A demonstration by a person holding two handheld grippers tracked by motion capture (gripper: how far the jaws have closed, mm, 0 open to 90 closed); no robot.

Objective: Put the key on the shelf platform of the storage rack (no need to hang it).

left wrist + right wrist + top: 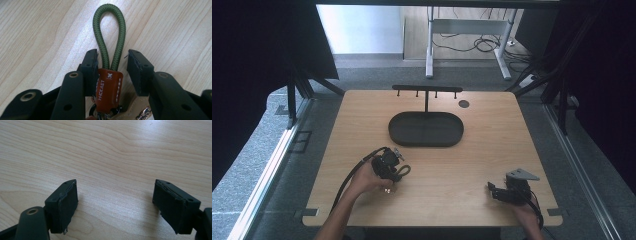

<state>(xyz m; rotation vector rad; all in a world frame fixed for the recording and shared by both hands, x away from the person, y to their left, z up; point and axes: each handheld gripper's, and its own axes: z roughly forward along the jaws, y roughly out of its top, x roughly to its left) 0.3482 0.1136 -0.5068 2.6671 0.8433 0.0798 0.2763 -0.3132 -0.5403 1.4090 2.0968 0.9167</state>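
Note:
A keychain lies on the wooden table [492,145]. Its green braided rope loop [110,32] runs into a brown leather tag [108,91] with white stitching, and metal rings hang below the tag. My left gripper [112,53] is open and straddles the loop's base; the left jaw rests against the tag and the right jaw stands off with a gap. From above, the left gripper [396,169] sits at the front left with the rope loop [404,171] poking out to its right. My right gripper [116,186] is open over bare wood, and in the high view the right gripper [493,190] is at the front right.
A black oval tray [402,131] sits at the table's middle back. From it rises a T-shaped rack [427,89] with small hooks. A small dark disc [464,103] lies right of the rack. Black curtains flank the table, and a desk frame and cables stand beyond.

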